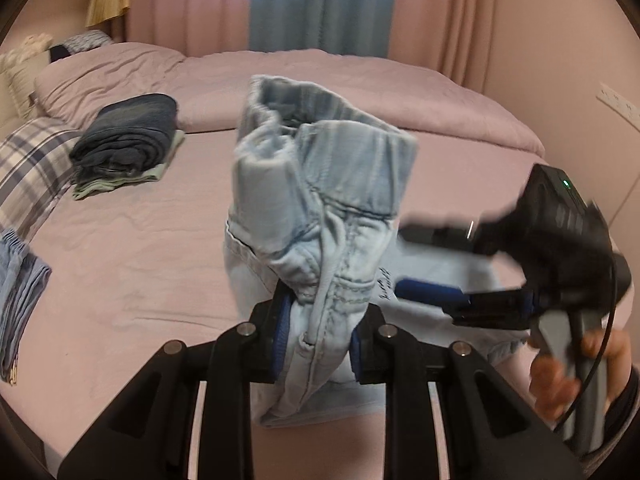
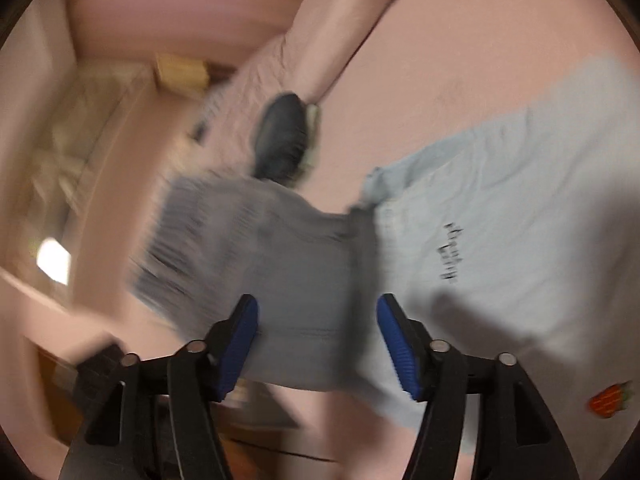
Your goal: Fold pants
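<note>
Light blue denim pants [image 1: 320,184] lie on a pink bed [image 1: 120,264]. Their bunched waistband end is lifted upright, and my left gripper [image 1: 320,336] is shut on it, both blue pads pressing the fabric. The rest of the pants spreads flat to the right, with a line of dark lettering [image 2: 450,252]. My right gripper [image 1: 400,262] comes in from the right, level beside the lifted bunch, with its jaws apart. In the blurred right wrist view the right gripper [image 2: 318,344] stands open. The pants [image 2: 500,200] pass between its pads [image 2: 240,344], which do not press on them.
A stack of folded dark clothes [image 1: 128,136] sits at the back left of the bed, next to a plaid pillow [image 1: 28,168]. A blue striped garment [image 1: 16,292] lies at the left edge. Curtains [image 1: 320,4] hang behind. A hand [image 1: 560,380] holds the right gripper.
</note>
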A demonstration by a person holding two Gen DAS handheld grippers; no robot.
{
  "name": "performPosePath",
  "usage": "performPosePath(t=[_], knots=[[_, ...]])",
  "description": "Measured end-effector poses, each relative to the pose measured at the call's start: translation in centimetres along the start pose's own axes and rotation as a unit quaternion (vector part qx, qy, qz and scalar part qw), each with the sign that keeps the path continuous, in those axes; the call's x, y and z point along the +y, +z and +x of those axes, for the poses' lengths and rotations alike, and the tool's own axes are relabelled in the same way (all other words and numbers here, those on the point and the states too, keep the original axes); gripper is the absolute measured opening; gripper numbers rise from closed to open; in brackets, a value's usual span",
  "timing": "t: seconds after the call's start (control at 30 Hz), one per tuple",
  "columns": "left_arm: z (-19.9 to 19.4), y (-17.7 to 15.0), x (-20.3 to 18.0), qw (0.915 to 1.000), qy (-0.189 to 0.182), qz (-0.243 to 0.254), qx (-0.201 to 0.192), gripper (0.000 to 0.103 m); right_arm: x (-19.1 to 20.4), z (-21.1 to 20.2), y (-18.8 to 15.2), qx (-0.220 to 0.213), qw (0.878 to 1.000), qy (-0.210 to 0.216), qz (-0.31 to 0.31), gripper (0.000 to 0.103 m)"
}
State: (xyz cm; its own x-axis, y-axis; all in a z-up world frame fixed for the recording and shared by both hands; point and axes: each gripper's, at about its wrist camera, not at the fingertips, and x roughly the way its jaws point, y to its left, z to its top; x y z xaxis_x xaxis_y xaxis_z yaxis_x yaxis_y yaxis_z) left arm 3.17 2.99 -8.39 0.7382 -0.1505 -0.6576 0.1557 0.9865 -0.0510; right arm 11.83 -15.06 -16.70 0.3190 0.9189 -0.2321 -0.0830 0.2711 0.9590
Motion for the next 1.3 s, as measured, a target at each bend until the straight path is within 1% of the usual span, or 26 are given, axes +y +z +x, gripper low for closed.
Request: performPosePath(t=[0.07, 0.17, 0.27, 0.33, 0.4, 0.43, 0.5, 0.53, 0.57, 0.63, 0.7, 0.73, 0.77, 0.8, 0.87, 0.9, 0.93, 0.97, 1.07, 1.13, 1.2, 1.3], knots=[[0.6, -0.3, -0.8, 0.9998, -0.006, 0.017, 0.01, 0.024, -1.1, -0.2, 0.4, -0.006, 0.998, 0.051, 0.041, 0.074], [1.5, -0.6, -1.7, 0.9988, -0.017, 0.04, 0.023, 0.028, -2.5, -0.2, 0.7, -0.008, 0.992, 0.09, 0.086, 0.074], [2.3, -0.9, -2.2, 0.9978, -0.02, 0.053, 0.035, 0.029, -2.8, 0.0, 0.8, -0.008, 0.99, 0.095, 0.102, 0.074], [2.9, -1.2, -2.1, 0.9964, -0.037, 0.053, 0.054, 0.042, -3.1, -0.1, 1.0, -0.012, 0.988, 0.106, 0.113, 0.074], [3.0, -1.6, -1.8, 0.9957, -0.05, 0.048, 0.062, 0.045, -3.5, -0.7, 1.2, -0.025, 0.986, 0.108, 0.126, 0.075], [3.1, -1.9, -1.6, 0.9951, -0.057, 0.045, 0.068, 0.046, -3.7, -0.8, 1.3, -0.03, 0.984, 0.116, 0.132, 0.075], [3.2, -2.2, -1.2, 0.9942, -0.068, 0.034, 0.076, 0.049, -3.8, -1.0, 1.5, -0.031, 0.983, 0.12, 0.139, 0.078], [3.1, -2.4, -0.8, 0.9934, -0.078, 0.024, 0.08, 0.049, -3.8, -1.1, 1.5, -0.027, 0.984, 0.105, 0.139, 0.08], [2.9, -2.5, -0.7, 0.9931, -0.083, 0.019, 0.081, 0.049, -3.7, -1.0, 1.6, -0.023, 0.986, 0.092, 0.136, 0.08], [2.5, -2.8, -0.4, 0.992, -0.095, 0.005, 0.083, 0.053, -3.4, -0.6, 1.6, -0.012, 0.988, 0.08, 0.13, 0.08], [2.2, -3.1, -0.1, 0.9902, -0.109, -0.011, 0.087, 0.054, -2.3, 0.2, 1.8, -0.001, 0.994, 0.029, 0.103, 0.08], [1.9, -3.2, 0.2, 0.9897, -0.111, -0.018, 0.089, 0.054, -1.8, 0.5, 1.9, 0.003, 0.996, 0.007, 0.086, 0.079], [1.6, -3.4, 0.4, 0.9897, -0.11, -0.022, 0.09, 0.054, -1.0, 1.0, 2.0, 0.011, 0.998, -0.021, 0.065, 0.074], [1.4, -3.6, 0.8, 0.99, -0.106, -0.027, 0.089, 0.055, -0.7, 1.3, 2.1, 0.013, 0.998, -0.043, 0.051, 0.073], [1.0, -4.0, 1.6, 0.9906, -0.096, -0.037, 0.09, 0.055, -0.1, 1.9, 2.2, 0.023, 0.995, -0.09, 0.023, 0.055], [0.9, -4.2, 2.0, 0.991, -0.089, -0.042, 0.091, 0.056, 0.1, 2.1, 2.3, 0.025, 0.994, -0.106, 0.012, 0.052], [0.8, -4.5, 2.4, 0.9914, -0.08, -0.049, 0.092, 0.056, 0.2, 2.2, 2.3, 0.025, 0.993, -0.114, 0.004, 0.05], [0.6, -4.7, 2.8, 0.9914, -0.074, -0.056, 0.093, 0.056, 0.3, 2.1, 2.4, 0.024, 0.992, -0.123, -0.004, 0.046], [0.6, -5.1, 4.2, 0.9898, -0.065, -0.084, 0.095, 0.056, 0.7, 2.1, 2.4, 0.018, 0.988, -0.148, -0.033, 0.042], [0.5, -5.3, 5.0, 0.9886, -0.056, -0.103, 0.095, 0.059, 1.0, 1.9, 2.2, 0.013, 0.986, -0.158, -0.052, 0.041], [0.4, -5.7, 5.7, 0.9869, -0.049, -0.12, 0.096, 0.063, 1.1, 1.3, 2.0, 0.004, 0.987, -0.152, -0.058, 0.04], [0.7, -5.7, 6.9, 0.9836, -0.046, -0.144, 0.098, 0.063, 1.1, 0.1, 1.5, -0.01, 0.988, -0.138, -0.066, 0.038]])
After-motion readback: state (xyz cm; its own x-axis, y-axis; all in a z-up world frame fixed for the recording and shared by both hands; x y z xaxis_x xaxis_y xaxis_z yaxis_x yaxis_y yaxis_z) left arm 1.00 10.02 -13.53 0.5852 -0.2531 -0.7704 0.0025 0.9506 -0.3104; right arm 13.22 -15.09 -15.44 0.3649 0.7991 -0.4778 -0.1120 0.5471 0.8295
